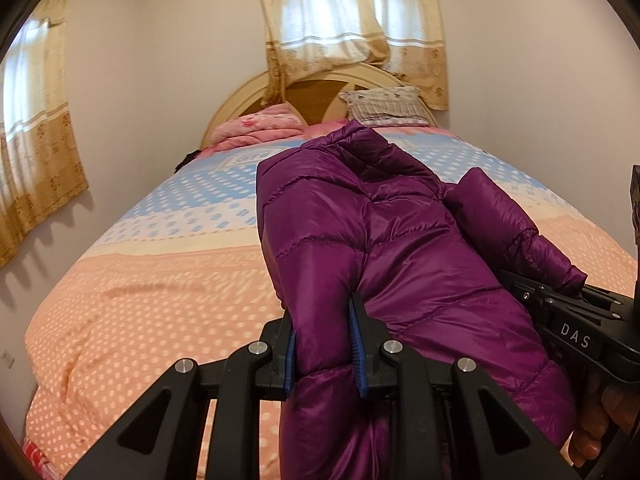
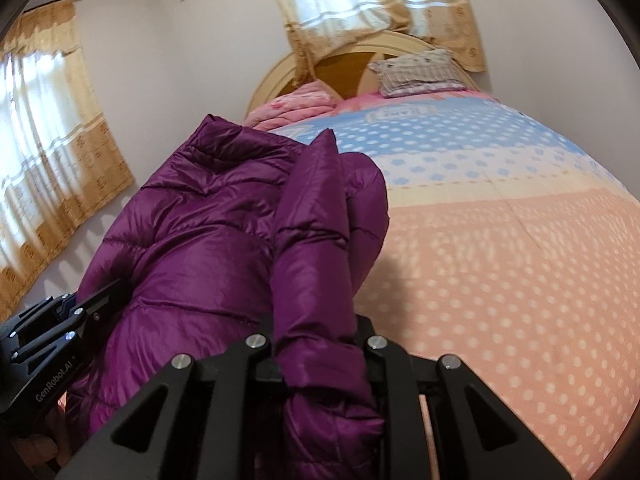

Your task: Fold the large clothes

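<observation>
Left wrist: purple jacket (image 1: pixel 400 248) clamped in left gripper (image 1: pixel 325 344) over bed (image 1: pixel 160 280).

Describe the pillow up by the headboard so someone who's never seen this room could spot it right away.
Start at the bed with its dotted peach and blue cover and look to the far end, where a rounded cream headboard stands under a curtained window. The pillow leans against it on the right side. It is pale with a small grey-striped print, unlike the folded pink blanket on its left.
</observation>
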### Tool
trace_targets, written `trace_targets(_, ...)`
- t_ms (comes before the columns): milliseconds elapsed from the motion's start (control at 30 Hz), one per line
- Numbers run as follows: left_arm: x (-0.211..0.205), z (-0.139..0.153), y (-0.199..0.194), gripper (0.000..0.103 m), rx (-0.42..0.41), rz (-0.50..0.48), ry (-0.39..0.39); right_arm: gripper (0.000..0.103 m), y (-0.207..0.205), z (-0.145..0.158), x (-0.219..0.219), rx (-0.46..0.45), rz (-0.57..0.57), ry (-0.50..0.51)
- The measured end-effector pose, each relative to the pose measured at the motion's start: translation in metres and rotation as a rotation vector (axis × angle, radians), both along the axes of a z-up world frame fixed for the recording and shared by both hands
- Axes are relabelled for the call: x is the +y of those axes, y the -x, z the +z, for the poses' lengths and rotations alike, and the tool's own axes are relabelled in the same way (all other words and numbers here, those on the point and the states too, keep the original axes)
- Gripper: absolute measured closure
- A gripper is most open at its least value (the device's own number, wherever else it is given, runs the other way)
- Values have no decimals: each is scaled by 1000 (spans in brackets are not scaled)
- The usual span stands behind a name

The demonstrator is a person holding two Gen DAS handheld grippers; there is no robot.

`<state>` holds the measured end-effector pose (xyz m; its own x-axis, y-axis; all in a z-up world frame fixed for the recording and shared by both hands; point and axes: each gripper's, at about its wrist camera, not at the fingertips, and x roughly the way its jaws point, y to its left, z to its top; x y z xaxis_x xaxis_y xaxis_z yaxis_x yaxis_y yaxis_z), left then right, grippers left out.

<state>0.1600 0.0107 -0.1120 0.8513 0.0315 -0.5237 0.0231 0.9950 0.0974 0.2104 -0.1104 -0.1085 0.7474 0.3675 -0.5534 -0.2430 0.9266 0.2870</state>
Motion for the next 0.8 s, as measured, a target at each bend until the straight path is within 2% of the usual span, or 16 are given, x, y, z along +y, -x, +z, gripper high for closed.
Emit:
trace_targets(333,37,1,2,80,-12,71,6,83,-12,5,37,-15,75,35)
trace_targets(800,51,-13,-10,80,21,121,22,83,-24,-7,66,2,119,86)
